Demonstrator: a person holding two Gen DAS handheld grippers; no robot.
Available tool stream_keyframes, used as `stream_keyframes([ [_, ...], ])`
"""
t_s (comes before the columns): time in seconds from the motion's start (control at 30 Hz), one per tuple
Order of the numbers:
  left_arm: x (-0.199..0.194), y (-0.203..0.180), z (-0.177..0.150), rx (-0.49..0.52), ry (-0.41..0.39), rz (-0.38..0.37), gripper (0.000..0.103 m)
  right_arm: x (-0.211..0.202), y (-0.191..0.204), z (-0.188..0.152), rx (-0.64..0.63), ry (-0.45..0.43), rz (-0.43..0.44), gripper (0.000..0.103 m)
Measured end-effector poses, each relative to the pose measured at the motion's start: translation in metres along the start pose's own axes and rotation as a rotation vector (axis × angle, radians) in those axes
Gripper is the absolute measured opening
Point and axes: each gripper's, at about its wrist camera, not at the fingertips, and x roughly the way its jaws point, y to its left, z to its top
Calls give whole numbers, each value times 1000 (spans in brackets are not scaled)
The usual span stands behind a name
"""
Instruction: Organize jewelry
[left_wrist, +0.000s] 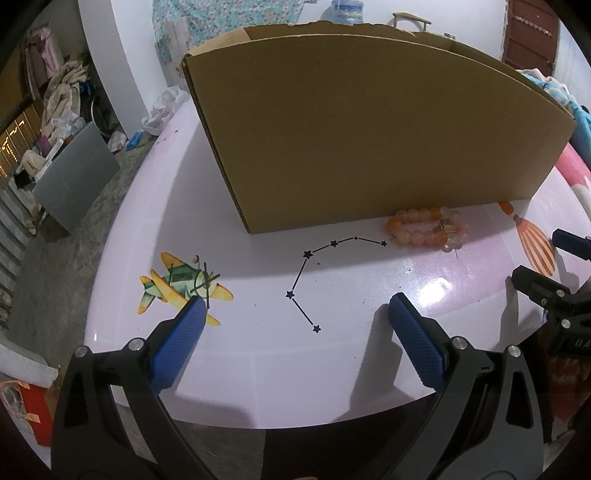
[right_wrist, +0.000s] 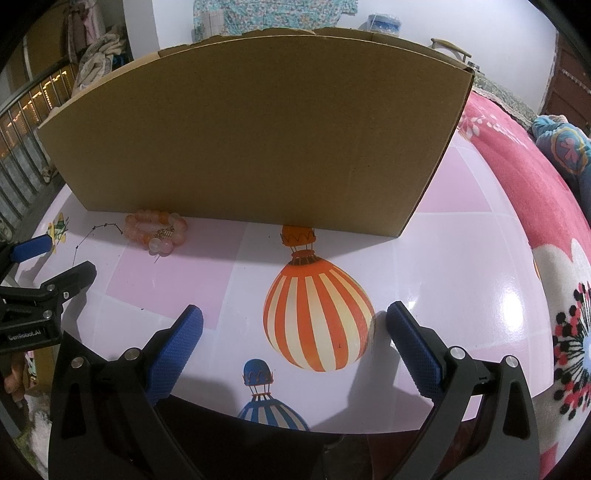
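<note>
One large cardboard box stands open-topped on the pale pink table, its tall brown front wall facing both cameras and hiding whatever is inside. Printed on the tabletop: an orange-striped balloon and a smaller blue balloon in the right wrist view, a yellow-green aeroplane and a black star constellation in the left wrist view. Left gripper: jaws spread wide, nothing between the blue pads, hovering low over the table near its front edge, straddling the constellation. Right gripper: jaws likewise wide and empty, straddling the striped balloon print. Beaded bracelets, orange and pale pink with a small gold charm, lie in a loose heap on the table just in front of the box wall, near its foot. From the left gripper they lie ahead and to the right, well beyond the fingertips; from the right gripper they lie ahead and to the left. Neither gripper touches them.
</note>
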Motion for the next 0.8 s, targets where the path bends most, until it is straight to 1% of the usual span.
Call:
stream_keyframes([
  [0.17, -3, -4, -3, 32, -31, 9, 96, 0, 0, -1, 0, -4, 0, 96],
  [0.27, -2, 0, -3, 17, -29, -17, 96, -1, -1, -1, -3, 1, 3, 96],
  [0.33, 0, 4, -2, 2, -24, -41, 96, -1, -2, 1, -6, 19, 14, 96],
  [0.4, 1, 8, -2, -12, -21, -67, 96, -5, -7, 3, 26, 23, 54, 96],
  [0.5, 1, 10, -3, 2, -31, -79, 96, -16, -12, 8, 78, -21, 127, 96],
  [0.57, -2, 9, -5, 27, -61, -78, 96, -21, -11, 13, 85, -48, 151, 96],
  [0.63, -8, 9, -5, 40, -120, -110, 94, -24, -10, 17, 92, -73, 184, 96],
  [0.67, -15, 7, -5, 52, -161, -140, 94, -24, -9, 19, 96, -78, 198, 96],
  [0.73, -24, 3, -4, 88, -222, -187, 88, -23, -9, 21, 104, -86, 213, 91],
  [0.77, -29, -1, -3, 121, -248, -207, 79, -22, -8, 22, 109, -87, 215, 90],
  [0.8, -31, -5, -2, 149, -262, -221, 75, -20, -9, 24, 112, -87, 215, 89],
])
